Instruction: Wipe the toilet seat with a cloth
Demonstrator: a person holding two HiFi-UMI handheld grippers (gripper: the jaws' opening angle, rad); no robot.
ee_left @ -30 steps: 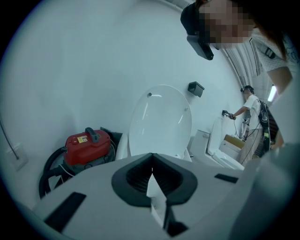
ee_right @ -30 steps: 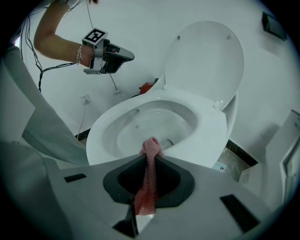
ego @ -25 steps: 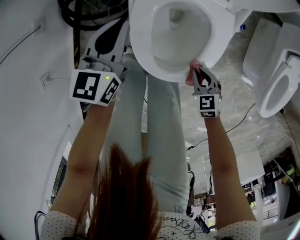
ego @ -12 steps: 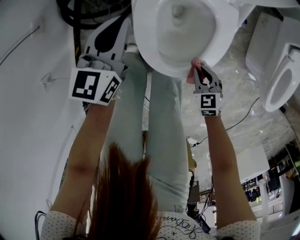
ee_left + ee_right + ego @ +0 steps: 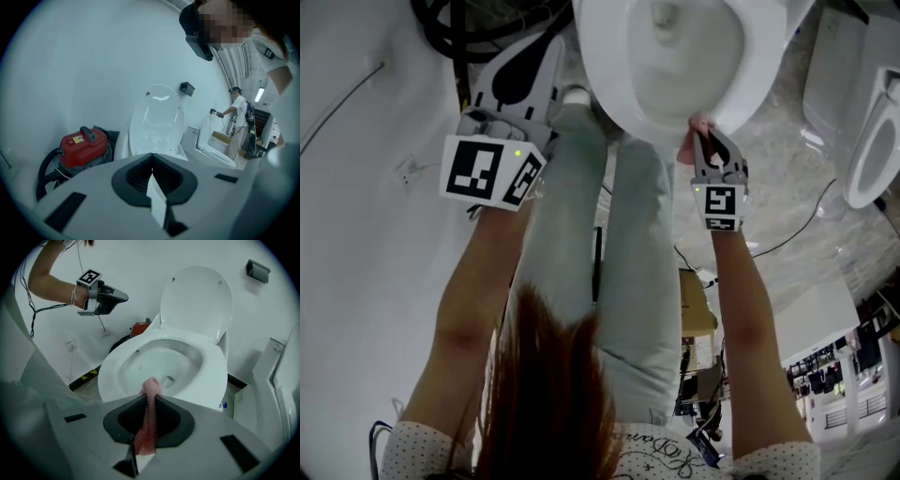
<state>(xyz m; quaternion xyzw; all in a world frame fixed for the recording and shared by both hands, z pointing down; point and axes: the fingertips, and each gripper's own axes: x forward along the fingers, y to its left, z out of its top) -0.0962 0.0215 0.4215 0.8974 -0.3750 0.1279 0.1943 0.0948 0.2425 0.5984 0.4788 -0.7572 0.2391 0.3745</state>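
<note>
Pinching a pink mesh cloth (image 5: 146, 427), my right gripper (image 5: 149, 401) sits at the near rim of the white oval toilet seat (image 5: 216, 376).
Seat runs lengthwise straight ahead of it; my left gripper (image 5: 151, 174), jaws together and empty, stands well apart.

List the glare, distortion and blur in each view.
Head view: fisheye bending toward the edges, hair soft in the foreground, toilet seat very bright. Left gripper view: dark round vignette, a mosaic patch at top, a bright reflection on the raised lid. Right gripper view: same vignette, soft even light, pink cloth sharp.
</note>
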